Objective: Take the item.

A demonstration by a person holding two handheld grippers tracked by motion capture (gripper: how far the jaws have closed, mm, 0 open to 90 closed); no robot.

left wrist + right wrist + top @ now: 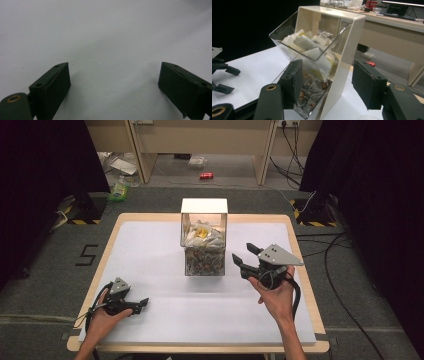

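Covering wooden table (302, 270): white sheet (150, 255).

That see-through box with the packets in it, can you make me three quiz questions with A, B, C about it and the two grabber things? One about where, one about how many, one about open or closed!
1. Where does the clear dispenser box stand?
A. Toward the far middle of the table
B. At the near left corner
C. On the floor

2. How many compartments of packets does the box show?
A. One
B. Two, one above the other
C. Four

3. How are the jaws of the left gripper?
A. Clamped on a packet
C. Shut with nothing between
B. Wide apart over the bare white table

Answers: 1 A, the high view shows it there. 2 B, white packets sit above, darker ones below. 3 B, the left gripper view shows a wide gap.
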